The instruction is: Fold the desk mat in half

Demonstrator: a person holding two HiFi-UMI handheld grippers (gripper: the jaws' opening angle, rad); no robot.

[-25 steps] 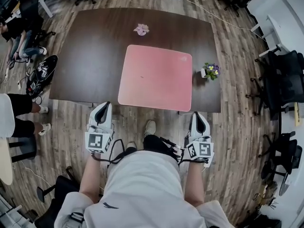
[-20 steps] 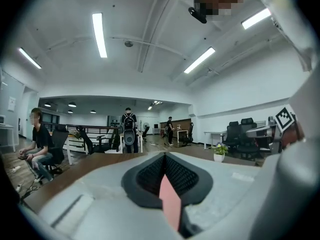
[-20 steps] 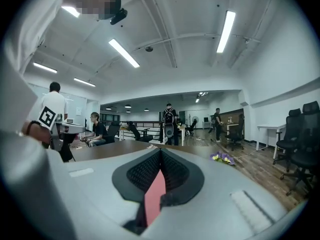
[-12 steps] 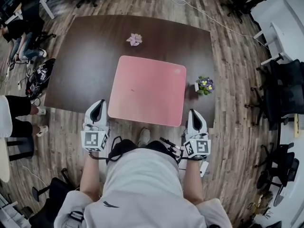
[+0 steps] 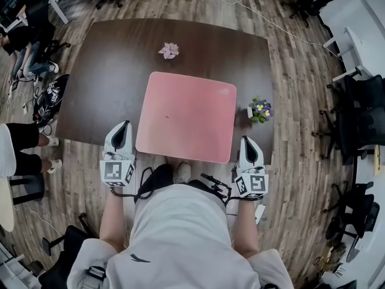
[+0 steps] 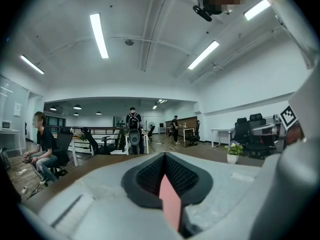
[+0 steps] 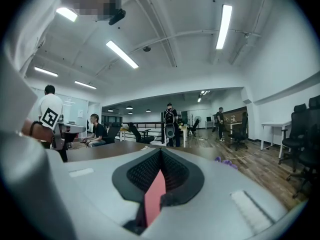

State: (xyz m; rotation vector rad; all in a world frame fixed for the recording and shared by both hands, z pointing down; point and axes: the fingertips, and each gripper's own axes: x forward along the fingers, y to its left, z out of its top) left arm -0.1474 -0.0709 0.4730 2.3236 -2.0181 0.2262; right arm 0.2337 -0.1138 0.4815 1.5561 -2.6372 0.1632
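- A pink desk mat [image 5: 185,116] lies flat on a dark table [image 5: 114,71].
- The left gripper [image 5: 124,127] is just beside the mat's 8 o'clock corner, fingers closed, holding nothing.
- The right gripper [image 5: 249,141] is at 4 o'clock, in the same state.

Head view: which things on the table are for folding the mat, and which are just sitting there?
For the job: desk mat, left gripper, right gripper.
Just lying about: pink flower, potted plant, both on the table.

I count one desk mat [image 5: 185,116], one bench [image 5: 114,71], one pink flower [image 5: 169,50] at twelve o'clock, one potted plant [image 5: 260,109] at three.
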